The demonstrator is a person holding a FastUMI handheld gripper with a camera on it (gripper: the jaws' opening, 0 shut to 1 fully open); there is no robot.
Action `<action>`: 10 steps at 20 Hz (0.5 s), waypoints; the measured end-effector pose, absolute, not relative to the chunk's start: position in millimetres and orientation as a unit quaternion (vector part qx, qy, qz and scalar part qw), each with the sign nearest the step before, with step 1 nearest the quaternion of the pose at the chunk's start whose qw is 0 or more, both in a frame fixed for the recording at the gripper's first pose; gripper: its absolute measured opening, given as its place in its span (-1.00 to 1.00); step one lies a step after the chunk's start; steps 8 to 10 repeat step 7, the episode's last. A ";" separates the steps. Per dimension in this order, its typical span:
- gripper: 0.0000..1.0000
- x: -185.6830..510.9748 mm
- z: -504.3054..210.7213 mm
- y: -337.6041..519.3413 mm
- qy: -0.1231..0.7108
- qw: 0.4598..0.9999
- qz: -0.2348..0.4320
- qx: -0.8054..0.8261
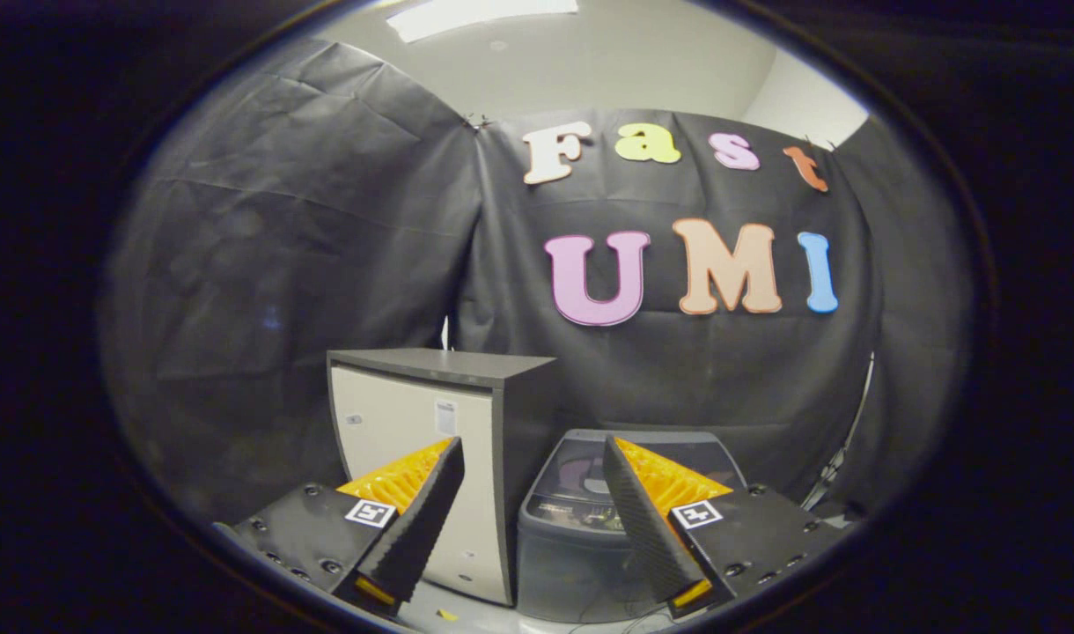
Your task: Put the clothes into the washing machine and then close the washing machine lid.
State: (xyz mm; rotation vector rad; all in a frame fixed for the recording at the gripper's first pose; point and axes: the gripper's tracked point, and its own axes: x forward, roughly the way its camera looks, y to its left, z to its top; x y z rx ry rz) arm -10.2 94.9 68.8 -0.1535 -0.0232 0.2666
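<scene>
Washing machine (590, 528): in the gripper view, a small grey top-loading tub, low on the floor just ahead of the fingers, showing through the gap between them and partly behind the right one.
Lid (590, 467): appears to be a dark, see-through panel lying over the top of the machine; whether it sits fully down or slightly raised cannot be told.
Clothes: the task's soft load; a faint pale shape shows through the lid, but what it is cannot be told.
Gripper (530, 462): fingers spread wide apart, released, nothing between them, both held clear of the machine.
Cabinet (431, 458): pale-fronted box with a dark top, taller than the machine, standing close beside it on its left.
Handling, clothes: judged light, limp and likely to drape and trail; best pinched at a bunched fold so that both fingers bite fabric.
Handling, lid: judged light, stiff, hinged plastic, smooth and probably slippery; best taken or pushed at its front edge.
</scene>
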 end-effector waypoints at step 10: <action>0.96 -9.7 56.2 97.7 0.007 0.986 0.152 -0.072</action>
